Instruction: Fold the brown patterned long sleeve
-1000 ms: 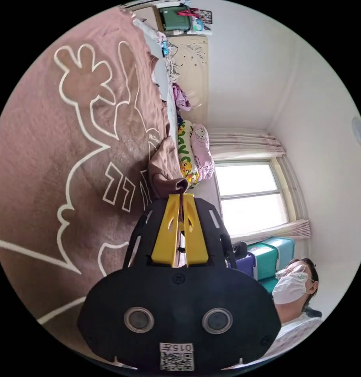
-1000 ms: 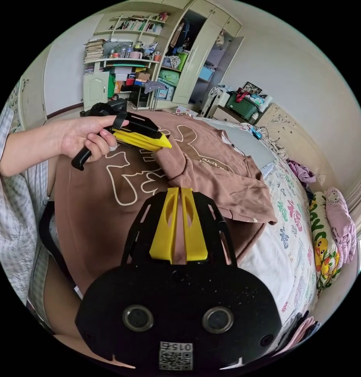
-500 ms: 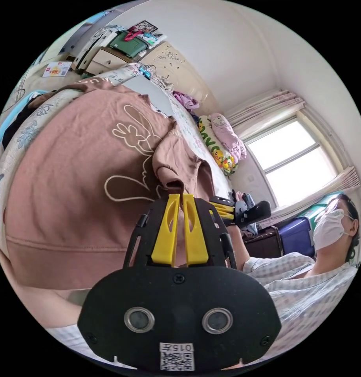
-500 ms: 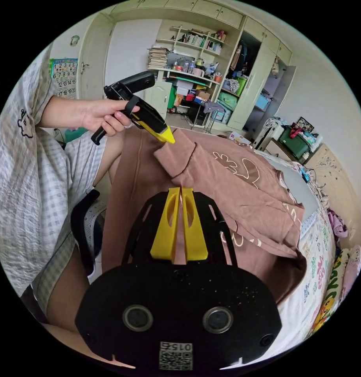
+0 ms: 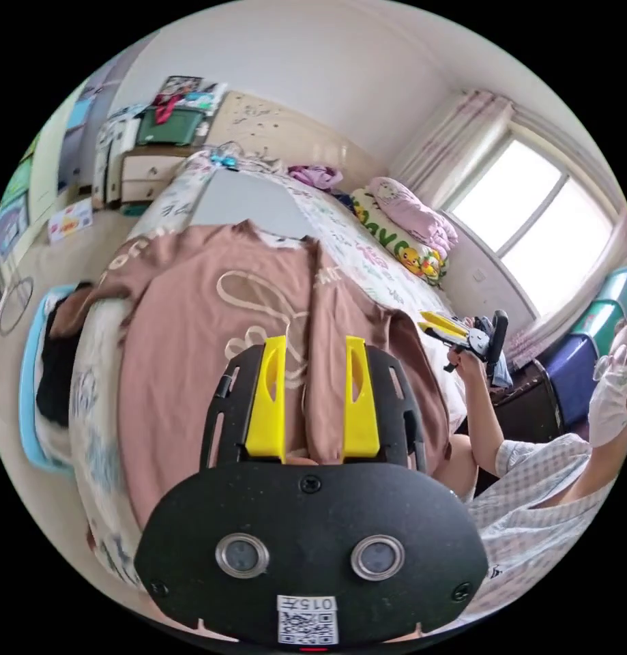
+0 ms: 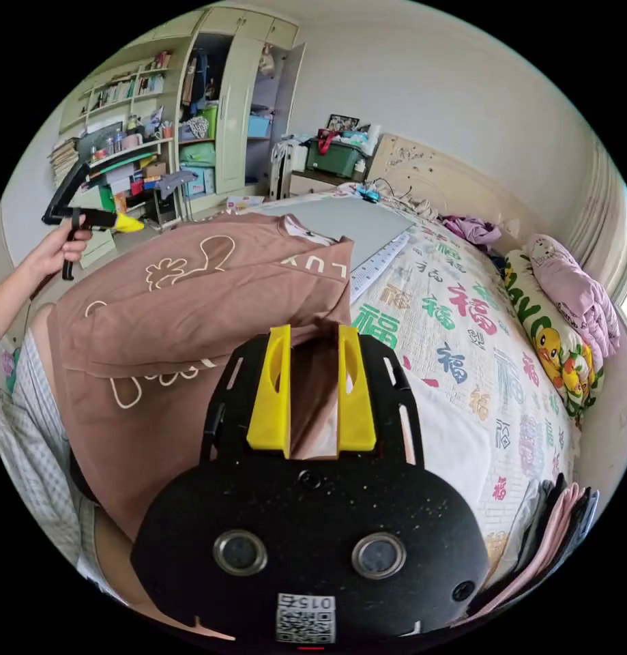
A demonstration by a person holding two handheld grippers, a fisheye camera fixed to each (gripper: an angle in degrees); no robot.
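The brown long sleeve (image 5: 190,327) with a cream outline drawing lies spread over the near end of the bed, one sleeve (image 5: 340,341) folded lengthwise over its body. My left gripper (image 5: 314,344) hovers above it, open, with nothing between its jaws. The right gripper (image 5: 449,329), held in a hand, hangs off the shirt's right edge. In the right gripper view the shirt (image 6: 190,293) spreads to the left, its folded edge just ahead of my open right gripper (image 6: 314,334). The left gripper (image 6: 98,218), in a hand, is far left.
The bed's patterned sheet (image 6: 463,321) carries a grey board (image 6: 340,222), pillows (image 6: 565,321) and purple clothes (image 6: 473,228). Folded garments (image 6: 552,518) are stacked at the near right corner. Wardrobe and shelves (image 6: 211,129) stand behind. A blue basket (image 5: 30,382) sits beside the bed. A masked person (image 5: 572,450) is seated.
Both grippers held brown fabric shut in their jaws; now both are open and drawn apart. The sleeve has been let go and lies across the shirt.
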